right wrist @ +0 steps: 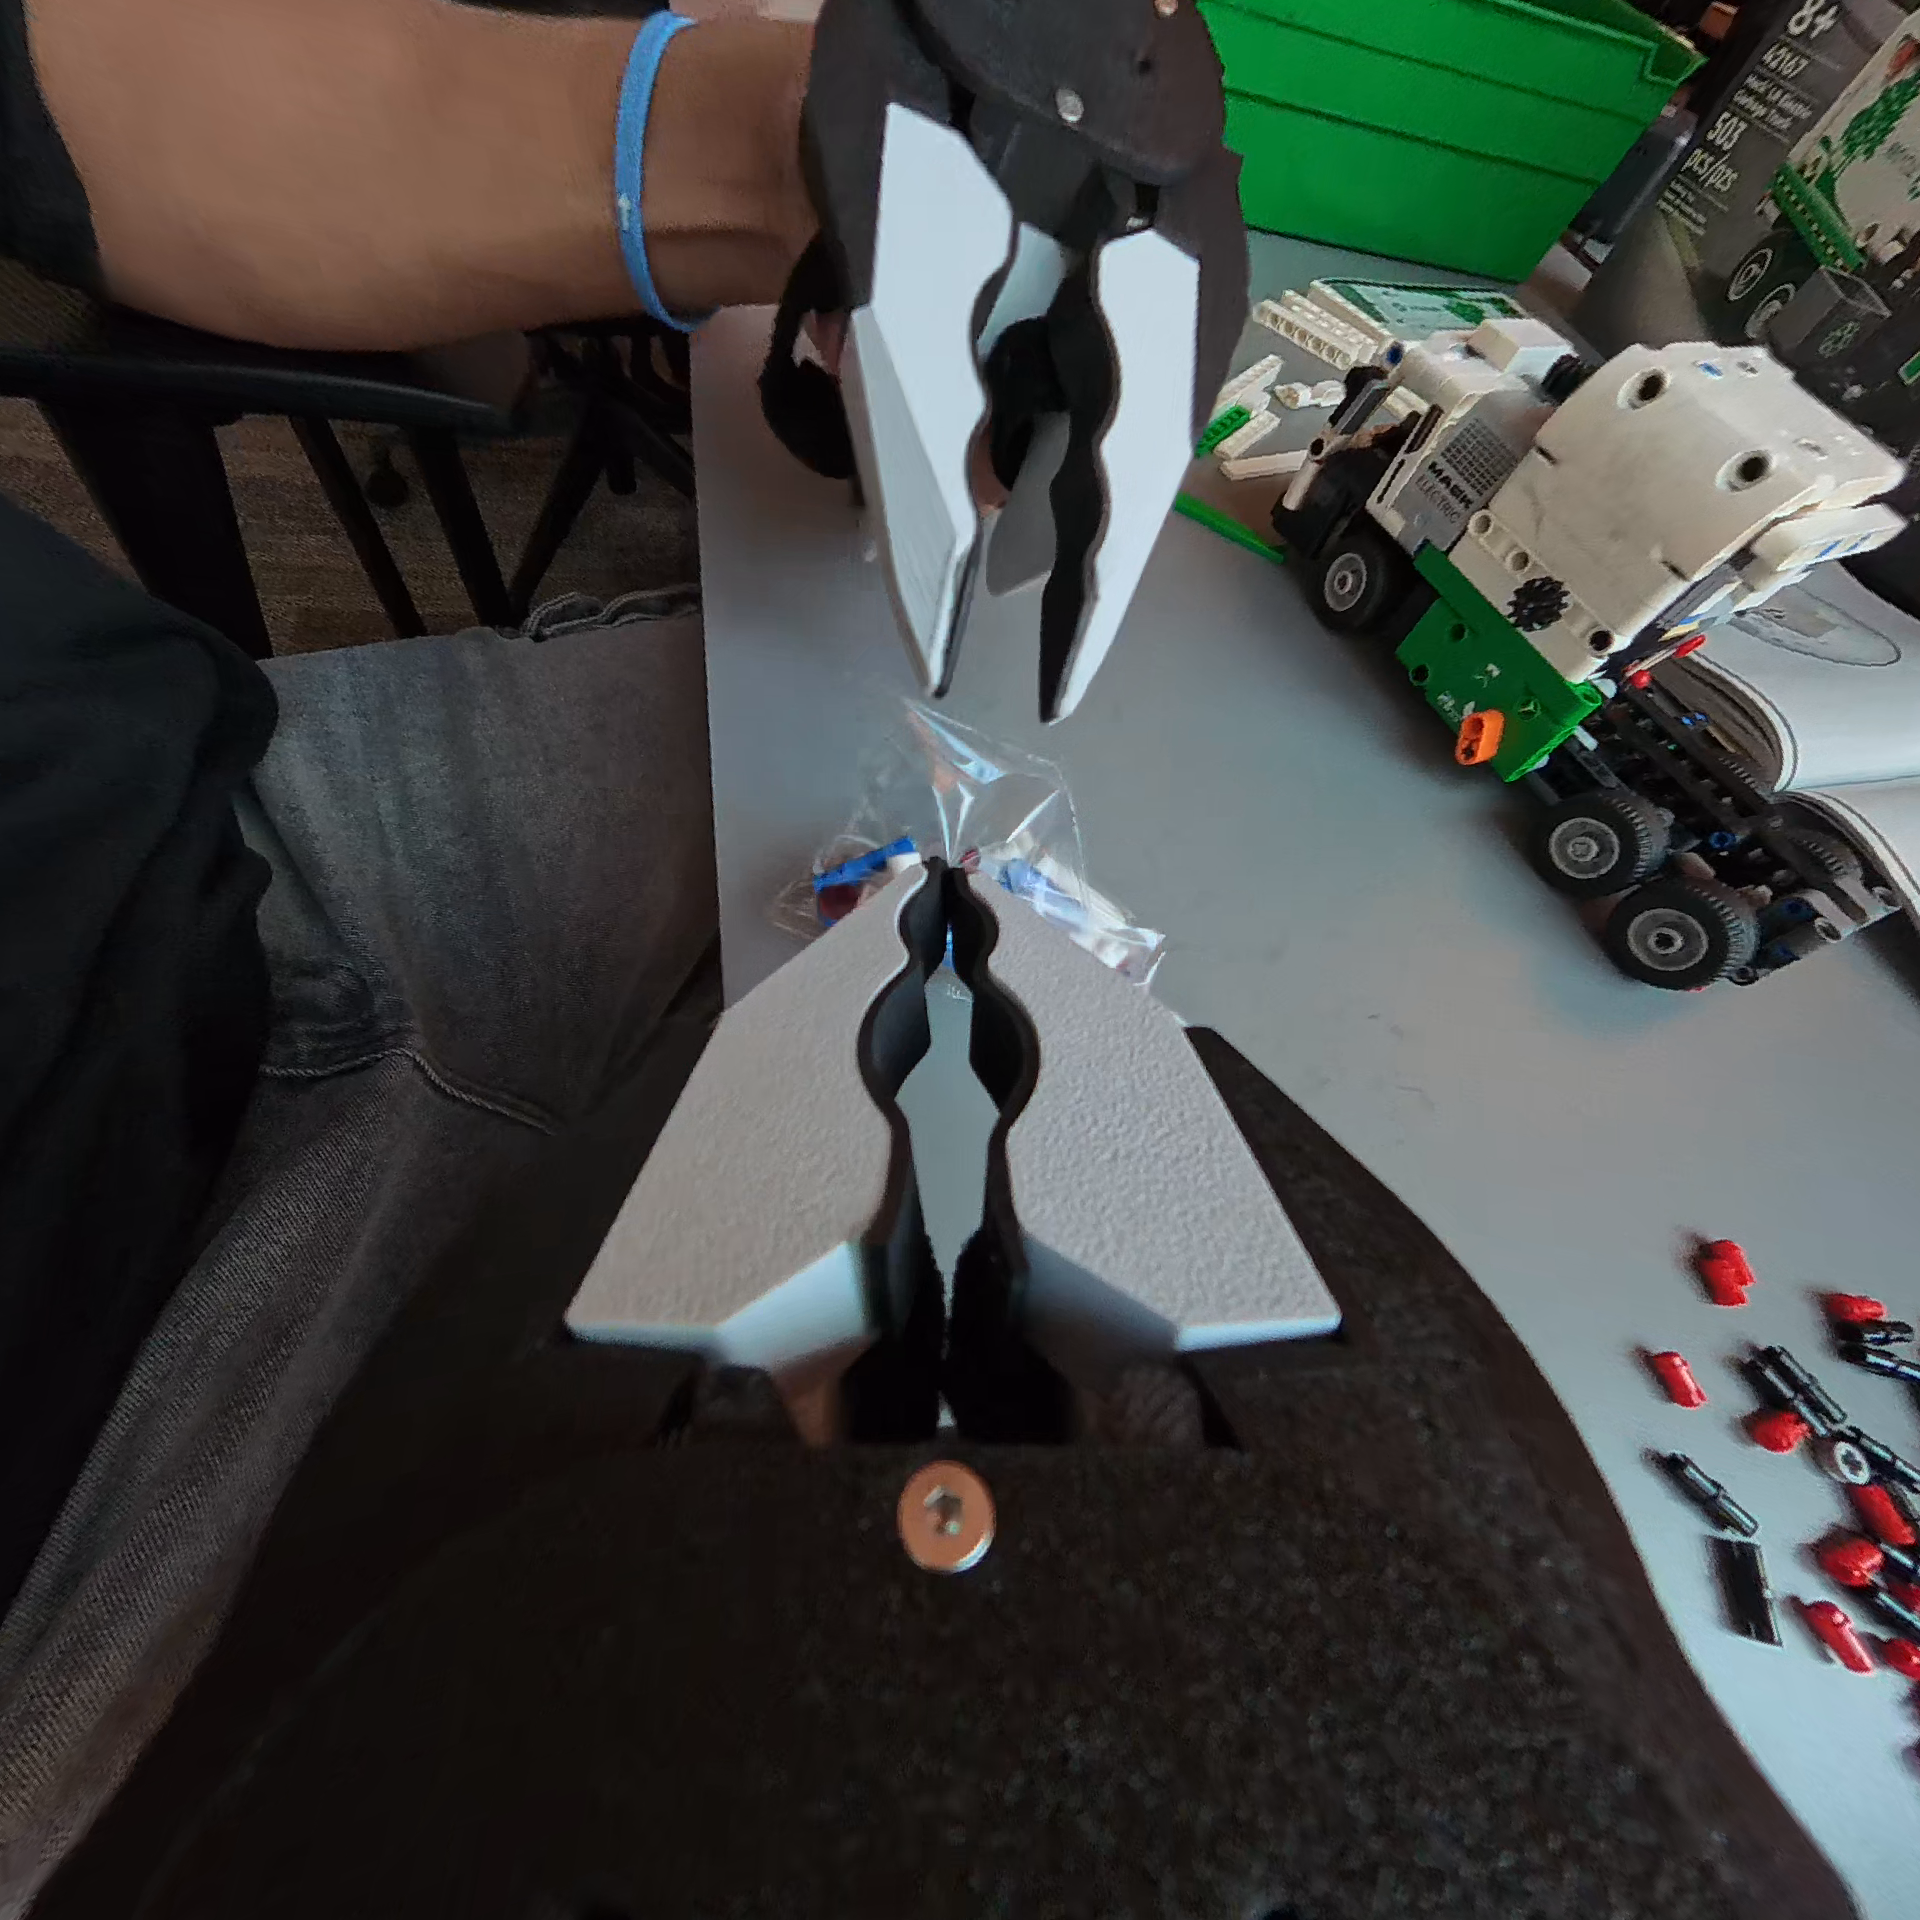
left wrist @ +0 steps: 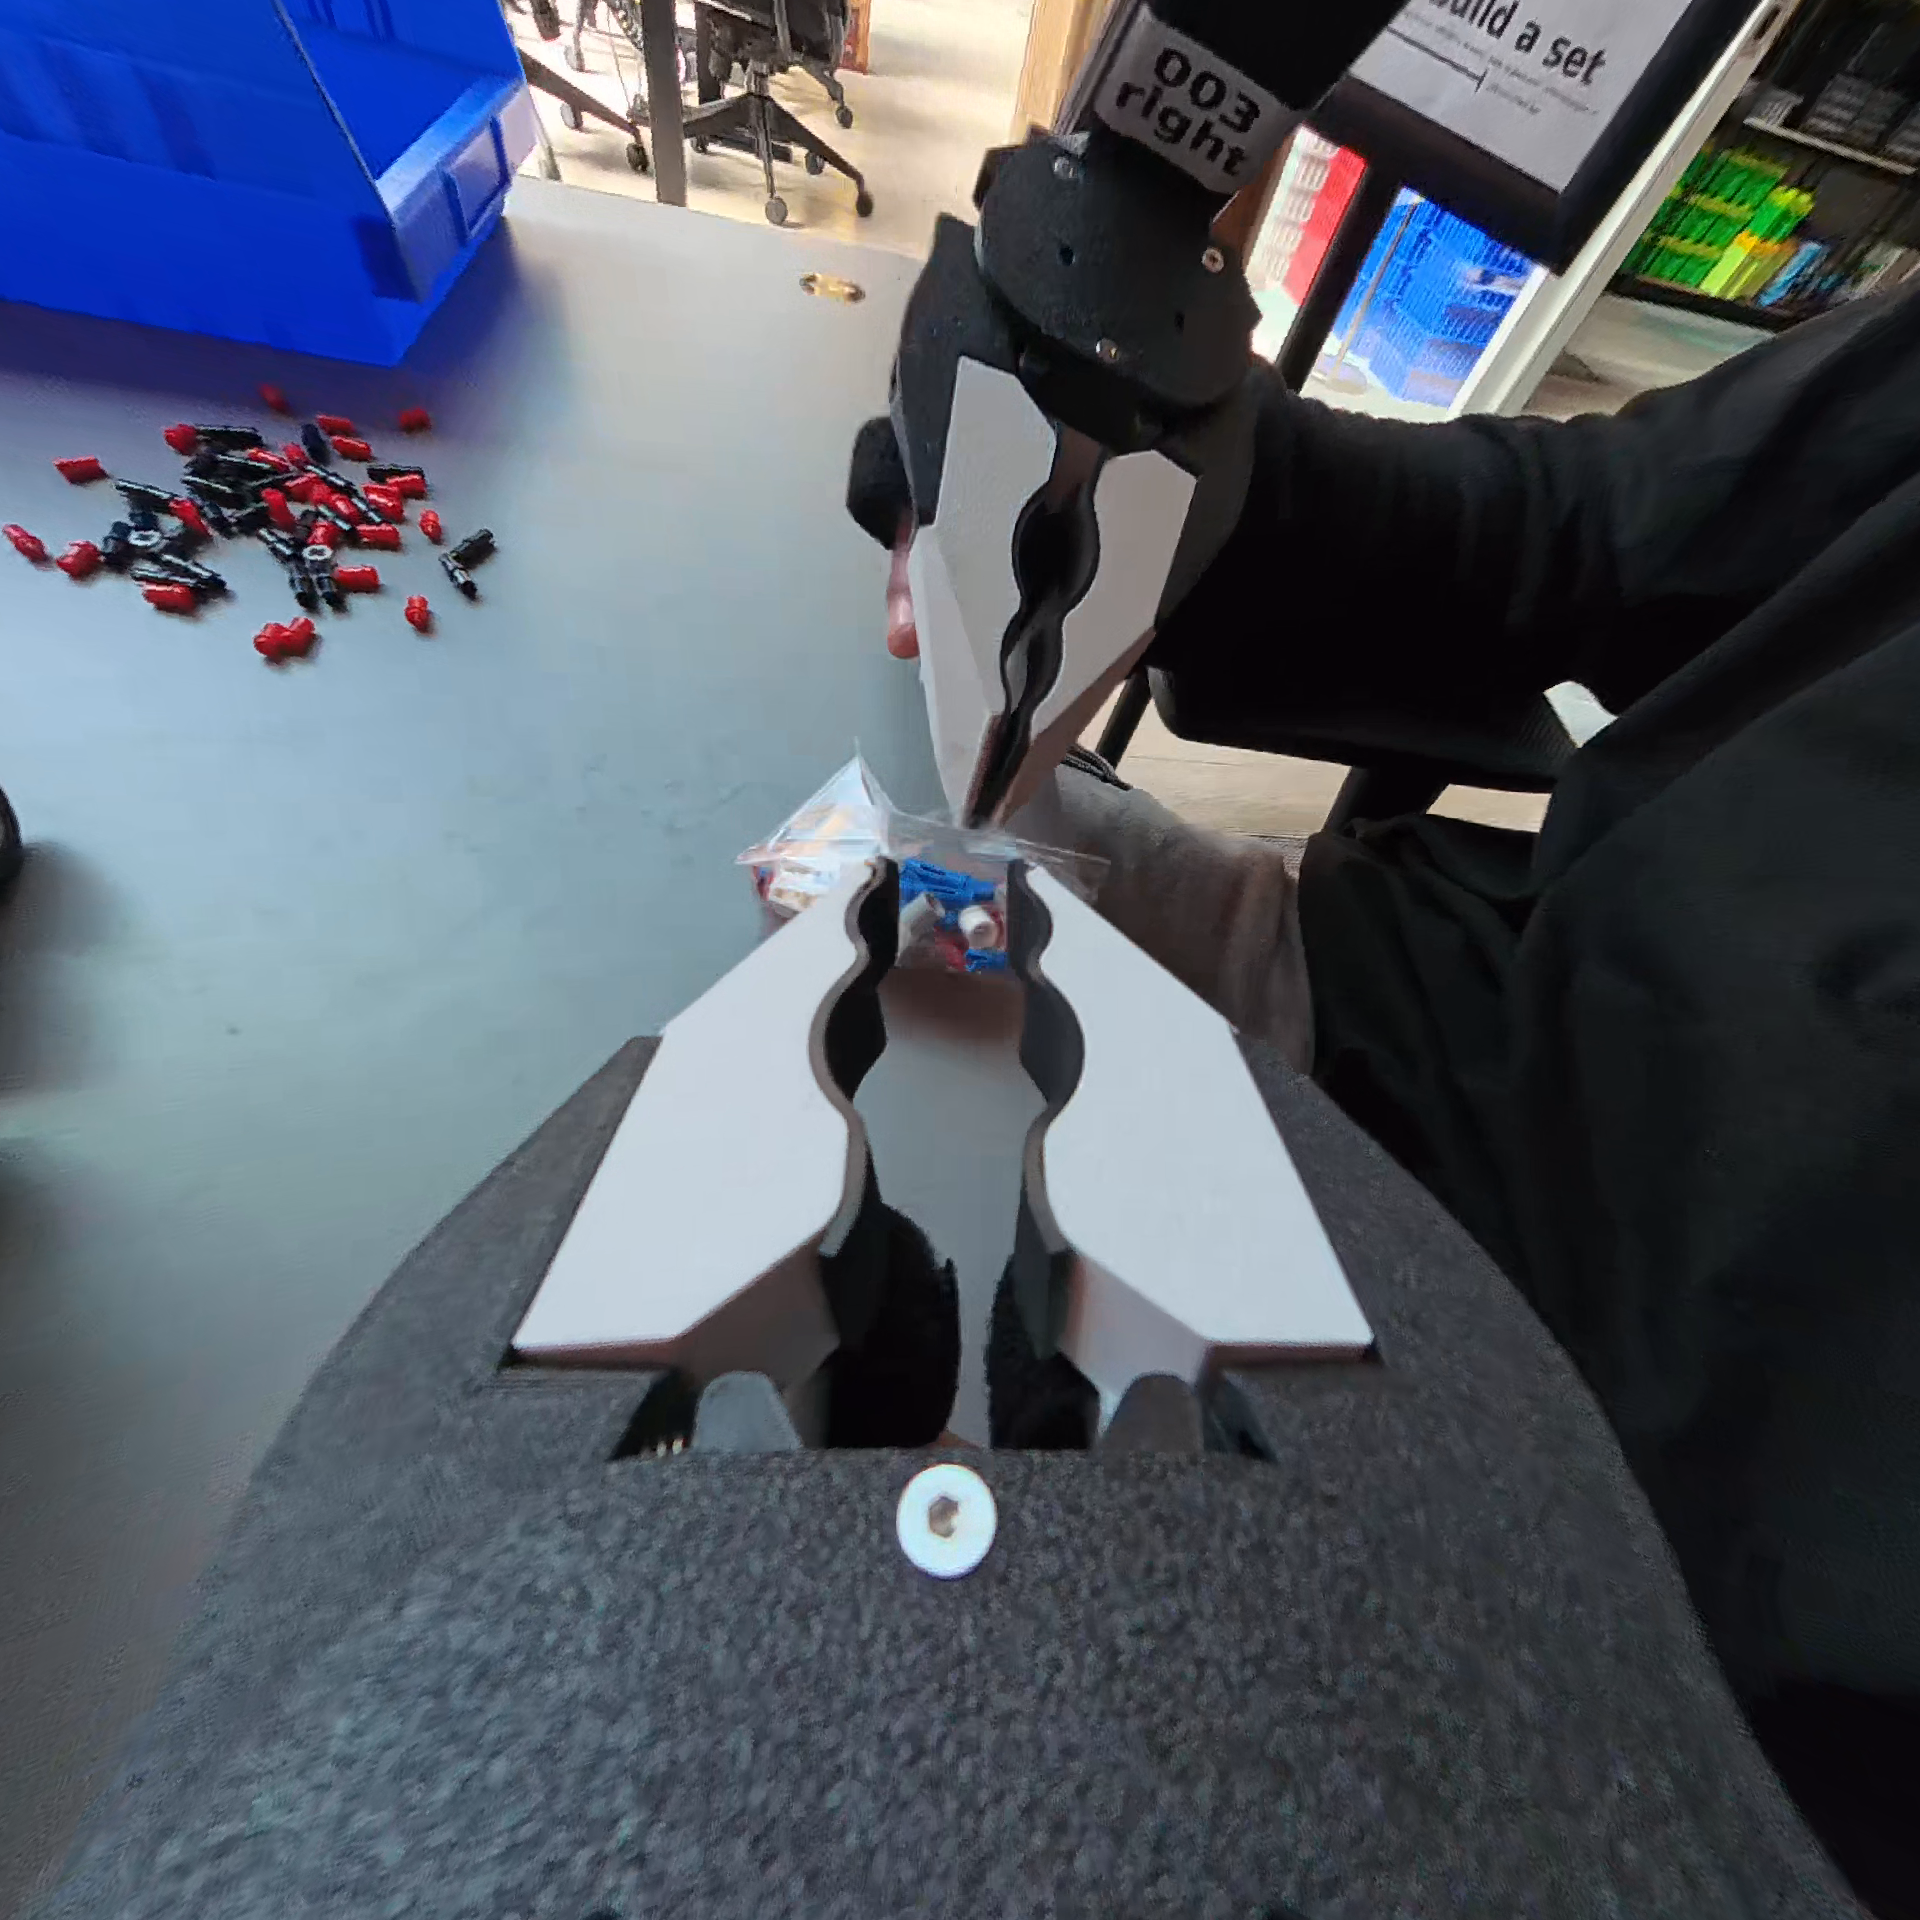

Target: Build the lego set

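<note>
Step in hand, by my reading: opening a small clear bag of parts (left wrist: pixel 914 883) at the near edge of the grey surface (left wrist: pixel 520 831). The right tongs (right wrist: pixel 945 883) are pinching the bag's plastic, jaws closed on it. The left tongs (left wrist: pixel 954 883) are sitting parted, straddling the bag's filled end with blue, red and white pieces showing between the tips; no squeeze evident. The part-built truck (right wrist: pixel 1558 582) is standing well apart on the surface, resting on an open booklet (right wrist: pixel 1849 727), with loose red and black pins (left wrist: pixel 260 509) scattered near a blue bin (left wrist: pixel 260 156).

Next move is probably calling for the left tongs to close on the plastic, then opposed pulling to tear it without spilling parts off the edge.
</note>
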